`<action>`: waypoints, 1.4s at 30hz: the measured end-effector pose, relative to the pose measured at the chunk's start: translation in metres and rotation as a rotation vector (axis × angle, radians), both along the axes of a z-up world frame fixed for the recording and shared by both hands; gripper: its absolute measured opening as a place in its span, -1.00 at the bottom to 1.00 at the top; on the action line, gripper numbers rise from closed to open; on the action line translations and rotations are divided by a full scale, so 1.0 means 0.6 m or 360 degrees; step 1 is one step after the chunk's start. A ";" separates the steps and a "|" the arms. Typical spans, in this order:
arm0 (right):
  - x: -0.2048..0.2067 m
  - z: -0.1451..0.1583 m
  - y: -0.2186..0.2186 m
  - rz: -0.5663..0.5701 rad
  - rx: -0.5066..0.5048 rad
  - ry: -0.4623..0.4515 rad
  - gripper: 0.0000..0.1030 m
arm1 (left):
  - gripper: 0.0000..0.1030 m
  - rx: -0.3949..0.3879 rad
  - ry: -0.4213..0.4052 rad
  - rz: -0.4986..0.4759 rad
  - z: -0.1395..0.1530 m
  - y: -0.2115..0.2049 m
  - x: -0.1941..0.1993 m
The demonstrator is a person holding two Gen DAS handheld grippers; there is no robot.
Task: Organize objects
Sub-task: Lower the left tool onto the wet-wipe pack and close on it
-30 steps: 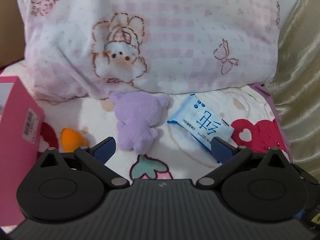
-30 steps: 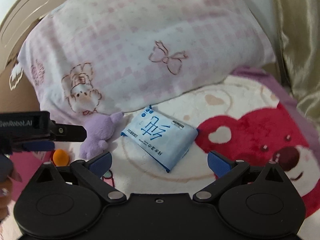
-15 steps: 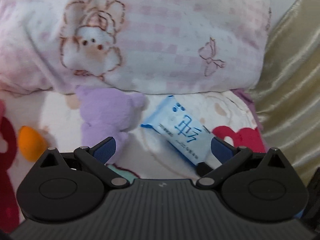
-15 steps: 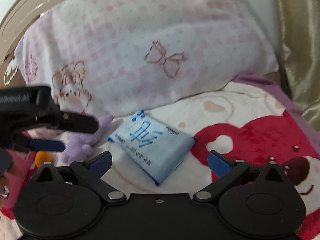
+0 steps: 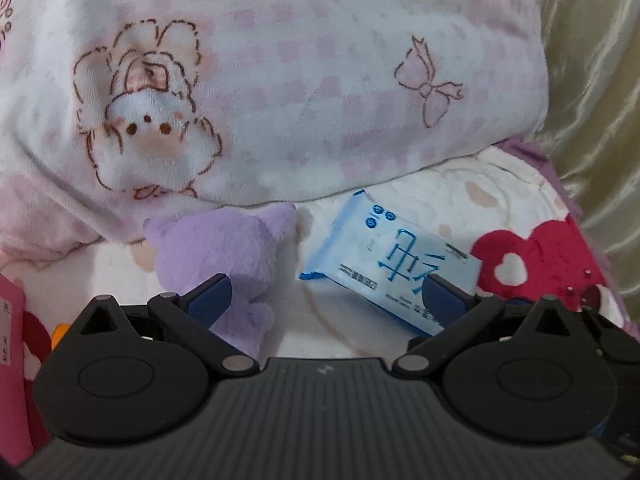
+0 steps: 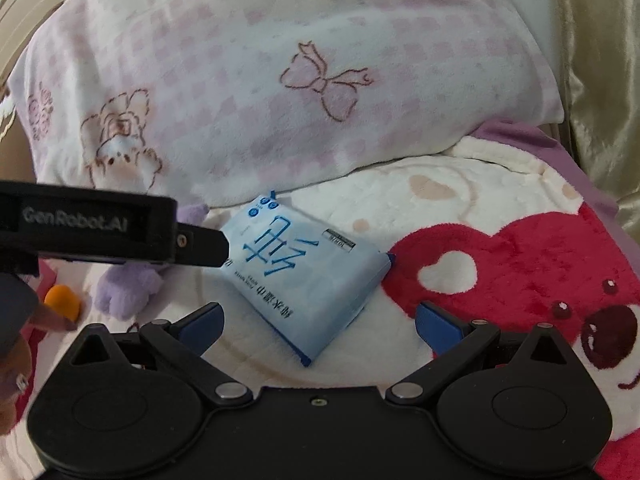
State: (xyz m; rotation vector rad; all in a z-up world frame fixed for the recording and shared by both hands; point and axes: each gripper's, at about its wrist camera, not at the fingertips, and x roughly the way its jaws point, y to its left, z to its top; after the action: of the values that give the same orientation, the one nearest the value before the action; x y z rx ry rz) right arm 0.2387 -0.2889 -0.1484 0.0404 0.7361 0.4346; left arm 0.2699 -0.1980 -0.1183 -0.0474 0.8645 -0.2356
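Both tools splayed — left tool [image 5: 326, 300] low, maybe over wipes pack [image 6: 308, 276].

A big plush pillow [image 5: 304, 80] fills the back of the scene, white with a pale pink check, printed with a brown-outlined cartoon animal and a bow. It rests on a fleecy cream blanket [image 6: 460, 200] patterned with peach hearts and a large red bear face. Shiny gold satin fabric [image 5: 596, 100] hangs in folds along the right side. At the upper left of the right wrist view a beige curved edge [image 6: 24, 20], perhaps a headboard, shows behind the pillow. The light is soft and even.
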 end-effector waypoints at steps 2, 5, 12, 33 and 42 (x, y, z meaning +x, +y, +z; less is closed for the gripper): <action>0.004 -0.002 -0.001 -0.0011 0.0034 0.0024 1.00 | 1.00 0.0051 -0.0038 -0.0014 -0.002 -0.006 0.002; 0.014 -0.007 -0.006 -0.0034 0.0081 0.0107 1.00 | 0.98 0.0068 -0.0105 -0.0010 0.000 -0.005 -0.004; 0.026 -0.019 -0.039 -0.0124 0.0316 0.0172 1.00 | 0.93 0.0135 -0.0209 0.0024 0.009 -0.003 -0.016; 0.013 -0.017 -0.029 0.0039 0.0338 0.0099 0.77 | 0.73 0.0131 -0.0131 -0.0293 -0.021 -0.046 0.014; 0.021 -0.029 -0.032 0.0080 0.0348 0.0135 0.78 | 0.78 -0.0005 -0.0006 -0.0303 -0.048 -0.041 0.053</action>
State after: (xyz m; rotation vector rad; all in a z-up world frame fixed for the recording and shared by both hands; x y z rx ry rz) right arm 0.2512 -0.3083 -0.1657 0.2468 0.7717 0.5628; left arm 0.3015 -0.2229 -0.1468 0.0325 0.8652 -0.4150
